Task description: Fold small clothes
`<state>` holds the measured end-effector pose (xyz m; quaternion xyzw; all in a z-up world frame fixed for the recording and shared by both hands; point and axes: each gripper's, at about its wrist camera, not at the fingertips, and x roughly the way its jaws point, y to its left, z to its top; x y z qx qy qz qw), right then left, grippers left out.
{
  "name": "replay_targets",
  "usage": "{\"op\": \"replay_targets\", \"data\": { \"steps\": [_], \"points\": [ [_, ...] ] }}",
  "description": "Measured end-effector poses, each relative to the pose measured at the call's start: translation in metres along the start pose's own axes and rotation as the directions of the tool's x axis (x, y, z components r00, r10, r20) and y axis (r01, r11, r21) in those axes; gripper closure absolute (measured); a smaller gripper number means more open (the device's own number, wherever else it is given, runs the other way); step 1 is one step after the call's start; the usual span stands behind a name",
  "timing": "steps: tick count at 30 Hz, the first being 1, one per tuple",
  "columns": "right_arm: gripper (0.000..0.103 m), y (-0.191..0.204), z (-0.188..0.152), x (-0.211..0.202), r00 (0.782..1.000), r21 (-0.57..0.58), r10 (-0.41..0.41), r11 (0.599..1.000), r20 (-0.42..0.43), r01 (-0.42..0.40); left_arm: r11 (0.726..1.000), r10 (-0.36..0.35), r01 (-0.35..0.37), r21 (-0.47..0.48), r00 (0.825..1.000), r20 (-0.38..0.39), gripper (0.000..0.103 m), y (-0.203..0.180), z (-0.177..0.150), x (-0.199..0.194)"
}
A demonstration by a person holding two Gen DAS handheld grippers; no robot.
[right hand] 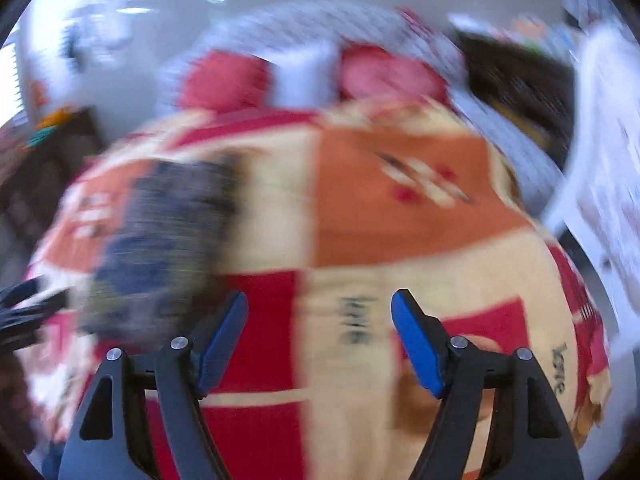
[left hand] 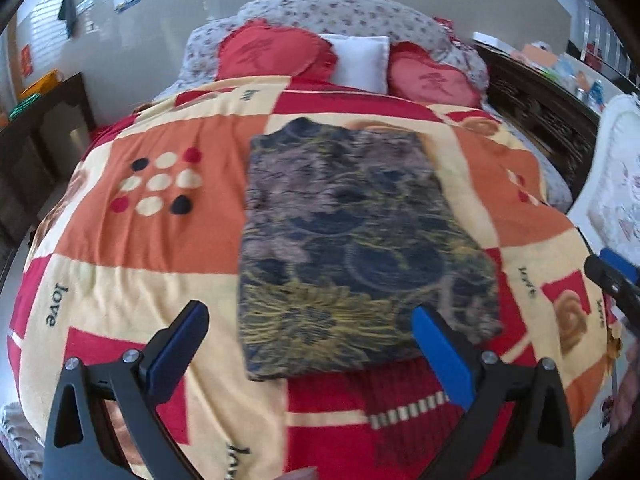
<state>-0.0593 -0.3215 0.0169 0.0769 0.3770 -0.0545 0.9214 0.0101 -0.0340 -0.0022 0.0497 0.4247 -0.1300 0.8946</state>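
I see the dark blue-and-yellow floral folded garment (left hand: pixel 360 248) lying flat as a rectangle on the red, orange and cream patchwork blanket (left hand: pixel 152 240) covering the bed. My left gripper (left hand: pixel 310 344) hovers over the garment's near edge, jaws spread wide and holding nothing. My right gripper (right hand: pixel 320 340) hangs over bare blanket to the garment's right, jaws likewise released; its view is motion-blurred. Two red heart-shaped cushions (left hand: pixel 272 52) flank a white pillow (left hand: pixel 360 60).
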Motion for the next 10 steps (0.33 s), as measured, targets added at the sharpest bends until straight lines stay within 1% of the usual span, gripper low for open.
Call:
{"op": "replay_targets", "data": {
  "steps": [3, 5, 8, 10],
  "points": [
    [0.055, 0.038, -0.002, -0.028, 0.995, -0.069, 0.076, 0.995, 0.056, -0.072, 1.0, 0.006, -0.006, 0.022, 1.0, -0.008, 0.0, -0.007, 0.0, 0.0],
    [0.055, 0.056, -0.002, -0.035, 0.992, -0.093, 0.1, 0.991, 0.075, -0.093, 1.0, -0.003, 0.003, 0.019, 1.0, -0.009, 0.0, -0.007, -0.002, -0.001],
    [0.055, 0.073, -0.007, -0.039, 0.992, -0.144, 0.07, 0.988, 0.103, -0.054, 1.0, -0.006, 0.006, 0.015, 1.0, 0.006, 0.0, -0.005, -0.003, -0.004],
    [0.055, 0.076, -0.007, -0.036, 0.994, -0.144, 0.063, 0.988, 0.086, -0.05, 1.0, 0.004, -0.004, 0.02, 1.0, 0.024, 0.0, -0.005, -0.003, -0.007]
  ]
}}
